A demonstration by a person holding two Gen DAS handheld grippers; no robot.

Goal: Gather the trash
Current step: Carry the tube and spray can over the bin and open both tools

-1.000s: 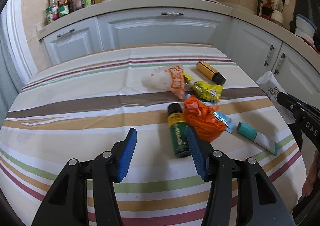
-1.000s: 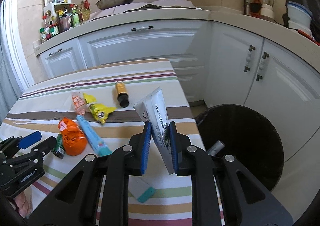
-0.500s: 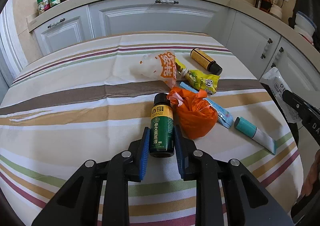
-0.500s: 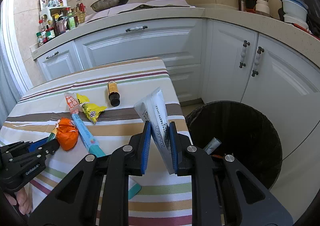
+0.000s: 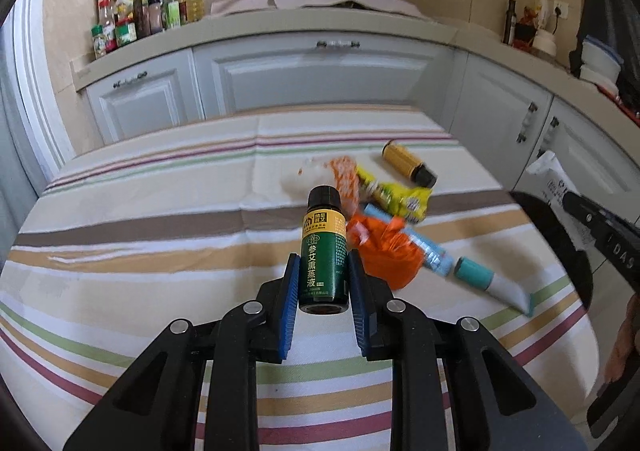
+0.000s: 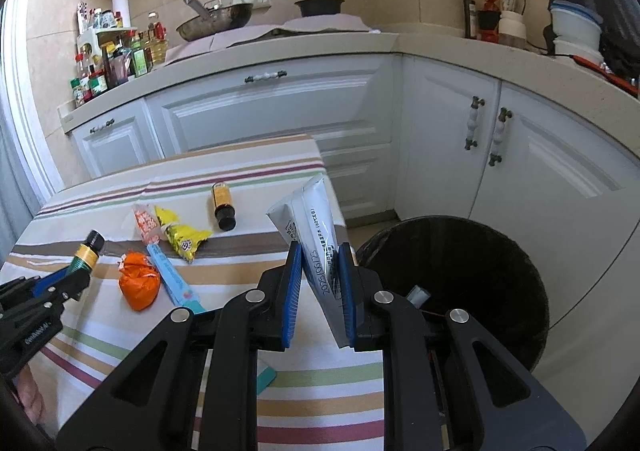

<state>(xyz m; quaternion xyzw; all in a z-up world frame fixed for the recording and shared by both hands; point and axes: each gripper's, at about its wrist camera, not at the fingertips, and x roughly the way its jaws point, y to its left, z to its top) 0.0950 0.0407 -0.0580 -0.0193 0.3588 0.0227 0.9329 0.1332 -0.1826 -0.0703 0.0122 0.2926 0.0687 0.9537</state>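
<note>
My left gripper [image 5: 323,271] is shut on a small green bottle [image 5: 323,247] with a black cap and holds it lifted above the striped table [image 5: 160,219]; it also shows in the right wrist view [image 6: 86,251]. My right gripper [image 6: 319,271] is shut on a white tube [image 6: 316,227], held beside the table's right edge, left of the black trash bin [image 6: 460,271]. On the table lie an orange bag [image 5: 384,255], a blue tube [image 5: 436,255], a yellow wrapper [image 5: 400,197], an orange-printed wrapper [image 5: 344,179] and an amber bottle [image 5: 406,163].
White kitchen cabinets [image 6: 280,111] and a counter with sauce bottles [image 5: 136,23], a wok [image 6: 216,21] and a pot stand behind the table. The bin holds some trash [image 6: 418,295]. A teal-capped tube [image 5: 492,283] lies near the table's right edge.
My left gripper closed around the green bottle and lifted it off the table. My right gripper kept hold of the white tube and shifted slightly toward the bin.
</note>
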